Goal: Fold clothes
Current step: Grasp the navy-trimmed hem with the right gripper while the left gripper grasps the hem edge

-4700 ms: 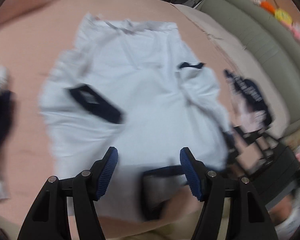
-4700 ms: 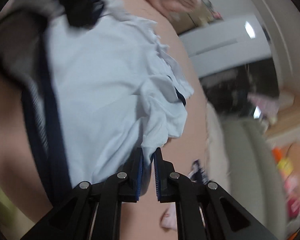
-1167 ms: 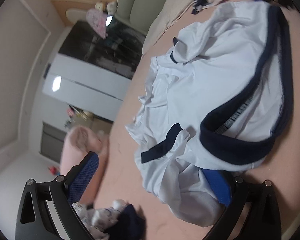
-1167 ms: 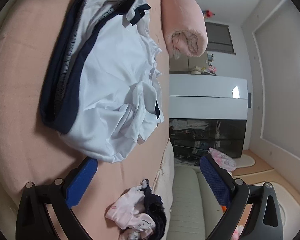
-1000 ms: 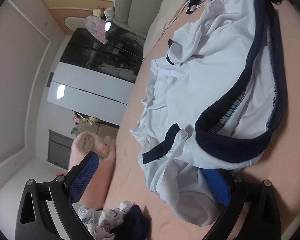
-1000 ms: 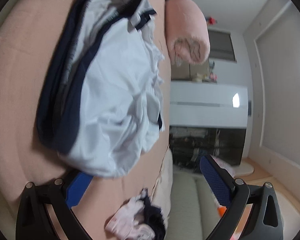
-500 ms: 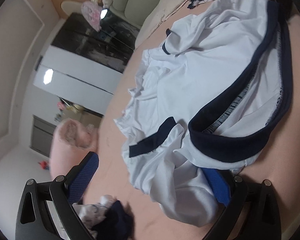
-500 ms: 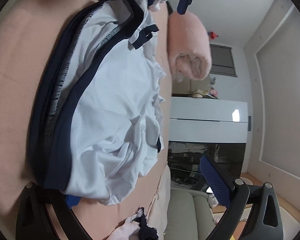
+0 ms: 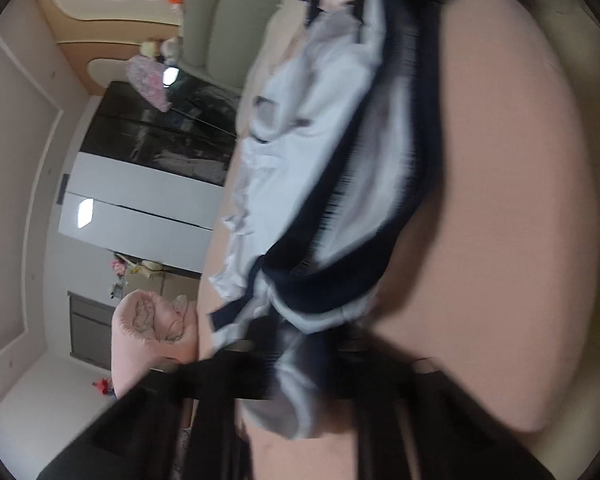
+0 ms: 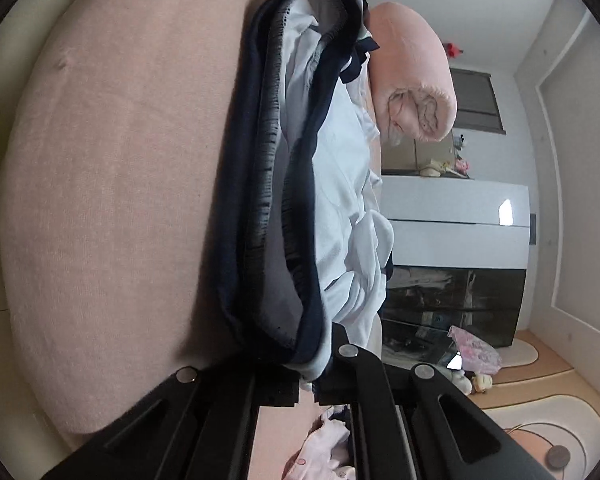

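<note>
Both tongs have just been closing and now each one is clamped on the shorts (image 10: 340, 184): my right gripper (image 10: 308, 390) pinches one end of the navy waistband (image 10: 256, 184), and my left gripper (image 9: 296, 364) bites the cloth at the other end, though that view is smeared with blur. The shorts lie crumpled on the pink bed (image 10: 112, 184), waistband stretched between my two hands, white legs bunched toward the rolled pink blanket (image 10: 412, 76). Here's what worries me: on the right I seem to hold only the outer edge of the band and a scrap of white hem, so a sharp lift could pull it free. On the left I can't tell how many layers I've caught; if it's one, the shorts will open like a bag rather than hang flat. And the bunched legs may drag and stay twisted if I raise too low.
</note>
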`<state>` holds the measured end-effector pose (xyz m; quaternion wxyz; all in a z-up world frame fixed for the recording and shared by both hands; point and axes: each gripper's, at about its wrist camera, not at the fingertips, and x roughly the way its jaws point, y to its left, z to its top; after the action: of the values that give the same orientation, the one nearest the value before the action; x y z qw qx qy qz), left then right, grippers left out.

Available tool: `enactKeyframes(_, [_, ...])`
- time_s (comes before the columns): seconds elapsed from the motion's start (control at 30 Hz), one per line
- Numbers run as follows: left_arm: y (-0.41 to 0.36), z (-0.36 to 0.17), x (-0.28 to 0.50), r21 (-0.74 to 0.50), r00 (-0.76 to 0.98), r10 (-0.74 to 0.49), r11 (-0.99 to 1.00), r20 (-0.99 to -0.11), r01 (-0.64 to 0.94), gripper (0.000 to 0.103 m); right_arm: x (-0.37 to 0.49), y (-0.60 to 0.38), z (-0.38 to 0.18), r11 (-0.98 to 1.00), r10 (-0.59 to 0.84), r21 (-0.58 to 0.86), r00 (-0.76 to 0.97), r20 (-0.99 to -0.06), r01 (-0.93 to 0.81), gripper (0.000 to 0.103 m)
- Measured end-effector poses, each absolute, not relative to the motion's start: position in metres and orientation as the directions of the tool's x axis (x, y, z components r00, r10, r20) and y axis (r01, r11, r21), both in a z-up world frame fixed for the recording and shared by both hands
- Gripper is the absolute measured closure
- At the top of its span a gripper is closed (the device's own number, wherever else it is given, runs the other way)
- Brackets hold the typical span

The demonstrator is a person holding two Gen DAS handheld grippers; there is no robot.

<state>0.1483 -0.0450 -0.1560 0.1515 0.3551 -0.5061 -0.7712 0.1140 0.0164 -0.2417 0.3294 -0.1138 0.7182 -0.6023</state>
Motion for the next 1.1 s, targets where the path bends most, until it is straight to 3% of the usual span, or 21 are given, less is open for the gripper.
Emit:
enactKeyframes(0.1, [-0.052, -0.15, 0.145, 0.844, -0.685, -0.563, -0.516, -0.463, -0.146, 0.102, 0.119, 0.022, -0.245, 0.237, -0.597, -0.959, -0.755, -0.271, 0.156, 0.096])
enactKeyframes(0.27, [-0.046, -0.151, 0.145, 0.854, -0.676, -0.578, -0.498, -0.458, -0.152, 0.102, 0.129, 0.028, -0.259, 0.199, -0.63, -0.979, -0.769, -0.105, -0.03, 0.096])
enactKeyframes(0.37, [-0.049, -0.141, 0.146, 0.803, -0.655, -0.543, -0.572, -0.525, -0.169, 0.101, 0.123, 0.025, -0.248, 0.279, -0.617, -0.957, -0.75, -0.238, 0.075, 0.096])
enactKeyframes(0.5, [-0.044, -0.141, 0.156, 0.807, -0.657, -0.54, -0.56, -0.526, -0.186, 0.101, 0.116, 0.02, -0.239, 0.359, -0.583, -0.919, -0.731, -0.355, 0.16, 0.097])
enactKeyframes(1.1, [-0.04, -0.119, 0.18, 0.747, -0.619, -0.538, -0.653, -0.573, -0.124, 0.101, 0.138, 0.035, -0.192, 0.359, -0.516, -0.885, -0.727, -0.454, 0.298, 0.1])
